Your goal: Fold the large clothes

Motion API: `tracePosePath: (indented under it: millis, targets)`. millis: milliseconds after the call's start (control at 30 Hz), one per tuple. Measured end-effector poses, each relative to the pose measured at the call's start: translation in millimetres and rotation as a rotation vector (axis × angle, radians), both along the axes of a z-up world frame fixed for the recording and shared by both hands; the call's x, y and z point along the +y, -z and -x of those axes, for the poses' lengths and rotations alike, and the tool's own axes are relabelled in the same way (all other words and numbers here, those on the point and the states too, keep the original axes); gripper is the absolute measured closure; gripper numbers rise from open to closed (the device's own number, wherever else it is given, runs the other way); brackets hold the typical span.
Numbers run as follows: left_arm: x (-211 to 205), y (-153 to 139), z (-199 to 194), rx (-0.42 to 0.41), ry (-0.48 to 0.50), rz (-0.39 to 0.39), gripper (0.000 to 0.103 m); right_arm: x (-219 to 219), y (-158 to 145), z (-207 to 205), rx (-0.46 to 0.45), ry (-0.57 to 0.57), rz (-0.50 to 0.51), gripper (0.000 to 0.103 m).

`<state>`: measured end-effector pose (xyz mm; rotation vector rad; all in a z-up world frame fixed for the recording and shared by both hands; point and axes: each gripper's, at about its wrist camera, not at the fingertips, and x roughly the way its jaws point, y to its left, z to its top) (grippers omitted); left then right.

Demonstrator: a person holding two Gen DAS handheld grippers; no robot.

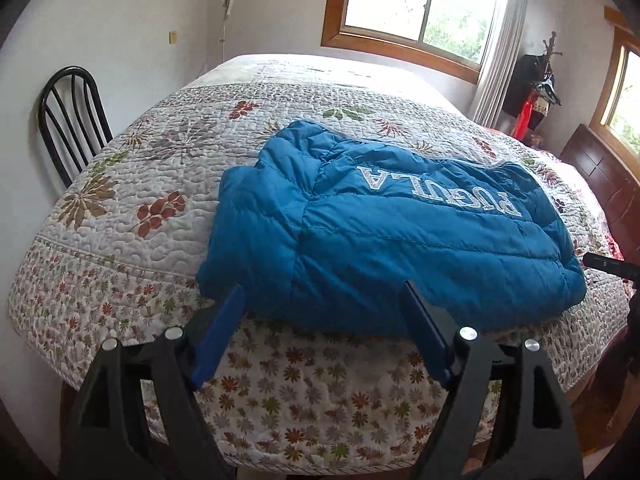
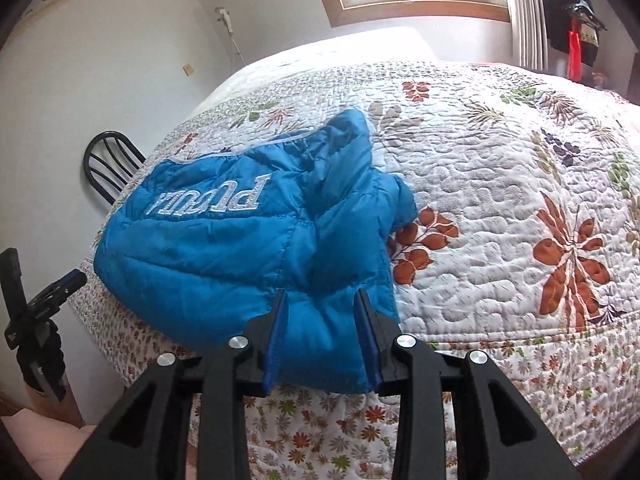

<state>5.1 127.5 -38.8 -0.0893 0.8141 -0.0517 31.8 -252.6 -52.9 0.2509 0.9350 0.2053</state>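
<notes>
A blue puffer jacket [image 1: 392,240] with white lettering lies partly folded on the quilted bed [image 1: 132,208], near its front edge. My left gripper [image 1: 324,292] is open, its blue pads apart just in front of the jacket's near edge, holding nothing. My right gripper [image 2: 322,298] has its jaws partly closed around a bulge of the jacket [image 2: 224,248] at its near right corner, with fabric filling the gap between the pads. The left gripper also shows at the left edge of the right wrist view [image 2: 60,284].
A black metal chair [image 1: 70,120] stands at the bed's left side by the wall. A dark wooden headboard [image 1: 600,184] is at the right. Windows [image 1: 420,4] and a coat rack [image 1: 536,88] with clothes are behind. Bare floral quilt [image 2: 520,200] stretches right of the jacket.
</notes>
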Motion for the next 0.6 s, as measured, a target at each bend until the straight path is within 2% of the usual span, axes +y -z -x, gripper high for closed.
tracePosePath:
  millis: [100, 200, 400, 600]
  targets:
    - [9, 8, -3, 0.030, -0.020, 0.033, 0.019, -3, 8, -1, 0.026, 0.001, 0.002, 0.066]
    - [24, 20, -8, 0.064, -0.053, 0.104, 0.018, -4, 16, -1, 0.046, -0.005, 0.001, 0.065]
    - [59, 41, -21, 0.111, -0.098, 0.374, 0.018, -6, 28, -3, 0.071, 0.001, -0.007, 0.064]
    - [67, 59, -40, 0.153, -0.115, 0.594, 0.018, -6, 34, -5, 0.075, -0.002, -0.017, 0.064]
